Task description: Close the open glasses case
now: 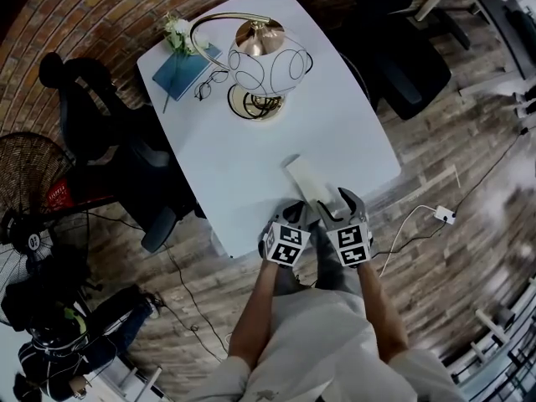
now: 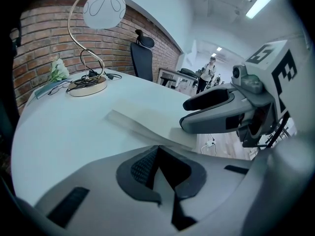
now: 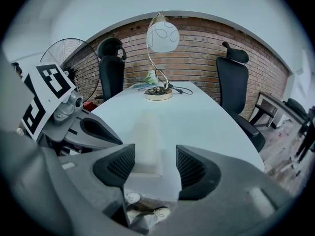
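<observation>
The right gripper (image 3: 155, 157) has its jaws well apart, gripping nothing. The near end of the white glasses case (image 3: 146, 140) shows in the gap just ahead of them, and I cannot tell whether either pad touches it. Just beside it, the left gripper (image 2: 158, 149) has its jaws brought together, empty, aimed across the case from its left.

The case lies lengthwise at the near edge of the white desk (image 1: 356, 132), its far end pointing towards the middle. At the far end of the desk stands a globe lamp (image 1: 268, 61) on a brass base. Beside it, towards the far left corner, lie spectacles (image 1: 209, 84), a blue notebook (image 1: 182, 72) and small white flowers (image 1: 177, 33).
</observation>
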The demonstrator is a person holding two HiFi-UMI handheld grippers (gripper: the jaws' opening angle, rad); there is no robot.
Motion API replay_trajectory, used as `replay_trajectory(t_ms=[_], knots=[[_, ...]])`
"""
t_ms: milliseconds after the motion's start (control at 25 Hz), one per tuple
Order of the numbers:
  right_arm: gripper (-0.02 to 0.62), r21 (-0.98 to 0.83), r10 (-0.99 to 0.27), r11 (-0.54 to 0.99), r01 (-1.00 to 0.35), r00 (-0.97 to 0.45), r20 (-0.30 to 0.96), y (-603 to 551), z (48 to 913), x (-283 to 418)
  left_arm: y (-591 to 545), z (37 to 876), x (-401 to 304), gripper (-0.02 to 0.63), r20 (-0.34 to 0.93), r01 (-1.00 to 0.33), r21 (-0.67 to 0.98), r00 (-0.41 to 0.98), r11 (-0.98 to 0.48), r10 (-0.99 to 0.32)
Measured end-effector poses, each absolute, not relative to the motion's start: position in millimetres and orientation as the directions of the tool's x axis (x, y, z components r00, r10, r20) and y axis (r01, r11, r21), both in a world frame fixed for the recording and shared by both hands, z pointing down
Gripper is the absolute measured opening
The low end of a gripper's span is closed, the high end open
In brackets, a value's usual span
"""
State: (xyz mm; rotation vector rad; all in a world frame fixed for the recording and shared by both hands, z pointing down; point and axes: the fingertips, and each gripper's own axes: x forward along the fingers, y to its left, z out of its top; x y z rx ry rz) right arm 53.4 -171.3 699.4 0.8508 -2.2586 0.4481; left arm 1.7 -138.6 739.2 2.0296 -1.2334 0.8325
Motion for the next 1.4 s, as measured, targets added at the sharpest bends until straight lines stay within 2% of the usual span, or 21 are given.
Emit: replay_trajectory(t_ms=[600,960,1040,1400], knots=[[0.264,-0.060,-0.485,0.730,-0.680,-0.579,0.655,-174.1,672.1,50.9,-146.8,704.8,-20.3,0.005,0.720,-0.925,0.132,0.337,-0.356,-0.607],[0.264,-0.026,-0.562,0.705,-0.709,-0.580,0.590,-181.7,627.6,57.0,-159.3,649.0,-37.7,0.005,0.589,-0.925,0.095,0.350,-0.368,-0.728],[0.238,-0.014,-0.588,0.689,-0.725,-0.569,0.575,-182.5,619.5,59.7,-162.3,636.9,-37.4,0.005,0.554,-0.921,0.094,0.364,-0.378,-0.749],[0.232,0.014,-0.646,0.648,-0.761,-0.540,0.539,-176.2,592.4,59.2,-166.5,600.6,-39.0,0.005,0.480,-0.905,0.061,0.396,-0.420,-0.783]])
